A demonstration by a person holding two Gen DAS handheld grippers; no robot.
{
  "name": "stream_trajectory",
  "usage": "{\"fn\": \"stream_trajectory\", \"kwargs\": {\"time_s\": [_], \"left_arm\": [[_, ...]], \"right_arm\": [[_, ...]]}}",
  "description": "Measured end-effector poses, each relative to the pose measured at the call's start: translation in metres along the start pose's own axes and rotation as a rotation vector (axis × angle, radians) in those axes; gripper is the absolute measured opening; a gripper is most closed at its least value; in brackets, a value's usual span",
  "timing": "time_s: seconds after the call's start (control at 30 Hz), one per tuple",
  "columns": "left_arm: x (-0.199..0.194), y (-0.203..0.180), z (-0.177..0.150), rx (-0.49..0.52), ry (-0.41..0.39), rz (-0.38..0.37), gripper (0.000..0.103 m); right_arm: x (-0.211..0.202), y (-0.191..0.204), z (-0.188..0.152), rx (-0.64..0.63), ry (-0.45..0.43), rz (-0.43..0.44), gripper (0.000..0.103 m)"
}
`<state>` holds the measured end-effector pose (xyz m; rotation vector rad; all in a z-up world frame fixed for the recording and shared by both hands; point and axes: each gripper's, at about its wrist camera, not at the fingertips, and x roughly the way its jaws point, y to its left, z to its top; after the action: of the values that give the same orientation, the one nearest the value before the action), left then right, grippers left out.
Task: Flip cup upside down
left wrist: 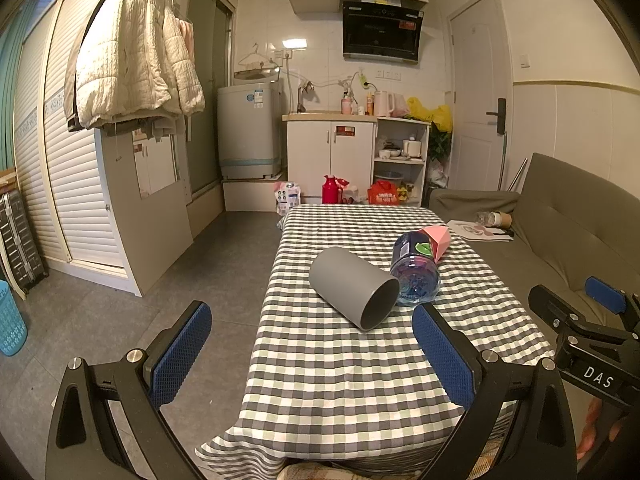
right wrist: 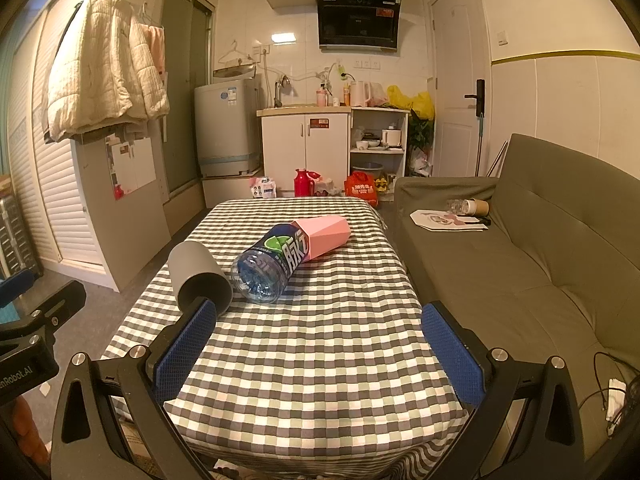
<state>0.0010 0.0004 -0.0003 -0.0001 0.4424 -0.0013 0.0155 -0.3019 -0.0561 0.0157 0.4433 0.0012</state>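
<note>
A grey cup (left wrist: 354, 287) lies on its side on the checked tablecloth (left wrist: 340, 368), its open mouth turned toward me and to the right. In the right wrist view the grey cup (right wrist: 198, 276) lies at the table's left, mouth toward me. My left gripper (left wrist: 312, 354) hovers open above the near part of the table, short of the cup, nothing between its fingers. My right gripper (right wrist: 318, 350) is open too, empty, with its left fingertip just in front of the cup's mouth. The right gripper's body (left wrist: 588, 332) shows at the right edge of the left wrist view.
A clear plastic bottle (right wrist: 272, 262) lies on its side touching the cup, its neck tucked into a pink faceted cup (right wrist: 324, 236). A grey-green sofa (right wrist: 520, 264) runs along the table's right side. Open floor (left wrist: 120, 320) lies left of the table.
</note>
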Motion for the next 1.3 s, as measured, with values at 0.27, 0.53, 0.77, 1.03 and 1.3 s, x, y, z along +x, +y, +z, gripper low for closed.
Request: {"fn": "stream_trajectory", "kwargs": {"time_s": [0.27, 0.53, 0.77, 1.03, 1.3], "left_arm": [[0.000, 0.000, 0.000, 0.000, 0.000, -0.001, 0.103], [0.004, -0.002, 0.006, -0.005, 0.027, 0.017, 0.103], [0.056, 0.015, 0.009, -0.045, 0.218, 0.019, 0.103], [0.098, 0.025, 0.017, -0.030, 0.325, 0.027, 0.103], [0.138, 0.040, 0.014, -0.080, 0.391, 0.024, 0.103]], "right_arm": [[0.000, 0.000, 0.001, -0.001, 0.000, 0.000, 0.103], [0.006, 0.004, 0.002, -0.015, 0.014, 0.008, 0.103], [0.043, 0.007, 0.017, -0.001, 0.131, 0.007, 0.103], [0.082, 0.017, 0.046, 0.009, 0.168, -0.001, 0.103], [0.143, 0.029, 0.066, 0.051, 0.242, -0.003, 0.103]]}}
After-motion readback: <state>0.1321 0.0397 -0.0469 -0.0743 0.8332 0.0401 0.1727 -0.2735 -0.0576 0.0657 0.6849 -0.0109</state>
